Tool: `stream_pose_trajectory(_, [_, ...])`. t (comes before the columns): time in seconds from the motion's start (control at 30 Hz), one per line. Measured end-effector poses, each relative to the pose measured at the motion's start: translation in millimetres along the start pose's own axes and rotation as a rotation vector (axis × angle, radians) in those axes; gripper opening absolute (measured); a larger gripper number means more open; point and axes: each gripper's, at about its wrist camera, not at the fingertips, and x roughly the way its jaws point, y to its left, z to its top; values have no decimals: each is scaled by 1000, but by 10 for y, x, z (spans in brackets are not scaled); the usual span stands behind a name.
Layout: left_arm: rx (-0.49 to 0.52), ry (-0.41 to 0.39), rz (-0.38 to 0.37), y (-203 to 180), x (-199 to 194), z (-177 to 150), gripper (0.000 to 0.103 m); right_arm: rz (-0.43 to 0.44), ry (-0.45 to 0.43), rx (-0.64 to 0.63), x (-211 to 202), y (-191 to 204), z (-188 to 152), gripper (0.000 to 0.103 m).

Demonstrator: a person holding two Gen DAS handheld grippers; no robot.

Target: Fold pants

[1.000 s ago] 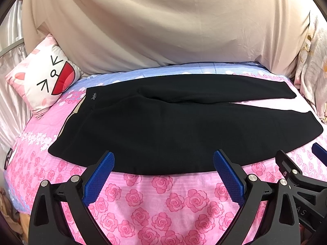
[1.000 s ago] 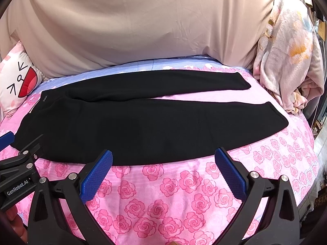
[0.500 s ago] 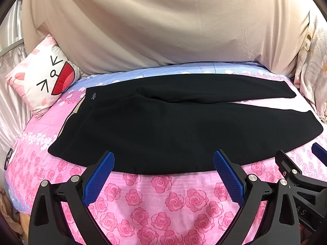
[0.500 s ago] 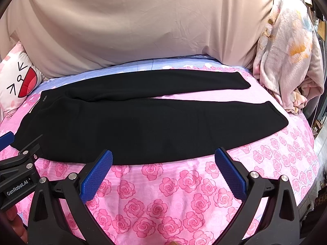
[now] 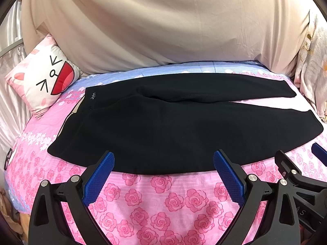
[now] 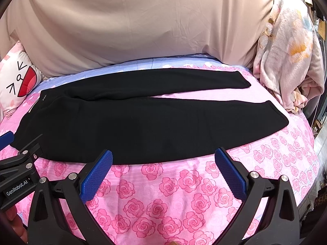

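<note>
1. The left hand-held gripper [image 5: 163, 175] hovers over the near edge of the bed, its blue pads spread wide and holding nothing.
2. The right hand-held gripper [image 6: 163, 171] sits just beside it, equally wide open and empty.
3. Black pants [image 5: 173, 126] lie flat across the bed just beyond both sets of fingertips, waistband to the left, the two legs spread slightly apart to the right.
4. No fold shows yet, so the whole task appears to lie ahead: likely laying one leg over the other, then folding lengthwise.
5. The bed [image 5: 163, 200] wears a pink rose-print sheet, pale blue at the far side.
6. A cartoon-face pillow [image 5: 45, 77] sits far left, a beige cloth [image 6: 143, 20] hangs behind, and a crumpled floral blanket [image 6: 290, 57] is heaped at right.
</note>
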Motion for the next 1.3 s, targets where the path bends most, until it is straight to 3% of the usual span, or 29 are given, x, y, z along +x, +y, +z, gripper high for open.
stream_pose_trajectory(0.4, [-1, 12, 5, 15, 68, 24, 96, 1, 8, -8, 79, -22, 2, 98])
stream_pose_trajectory(0.53, [4, 5, 11, 63, 167, 110, 96, -3, -33, -43, 161, -189, 202, 98])
stream_pose_trajectory(0.6, [-17, 0, -20, 183, 262, 238, 96, 46, -67, -12, 242, -462, 386, 98])
stream_pose_trajectory(0.7, [-111, -34, -58, 438, 433, 482, 96, 192, -28, 118, 660, -1166, 749, 98])
stream_pose_trajectory(0.8, [-188, -75, -33, 689, 671, 747, 95, 201, -51, 238, 1178, -1960, 1154, 98])
stream_pose_trajectory(0.87, [-220, -90, -13, 820, 861, 918, 95, 203, 6, 254, 1645, -2422, 1456, 98])
stream_pose_trajectory(0.93, [-211, -55, 32, 903, 1050, 1081, 95, 179, 47, 257, 2016, -2725, 1675, 98])
stream_pose_trajectory(1.03, [-130, 39, 123, 1009, 1451, 1368, 96, 138, 72, 216, 2453, -2997, 1963, 98])
stream_pose_trajectory(1.1, [-90, 71, 136, 1147, 1711, 1541, 96, 121, 93, 205, 2711, -3121, 2111, 98])
stream_pose_trajectory(1.2, [-97, 122, 144, 1456, 2078, 1744, 96, 132, 163, 159, 3088, -3225, 2265, 98])
stream_pose_trajectory(1.3, [-131, 144, 207, 1813, 2378, 1870, 96, 72, 206, 118, 3361, -3263, 2349, 98])
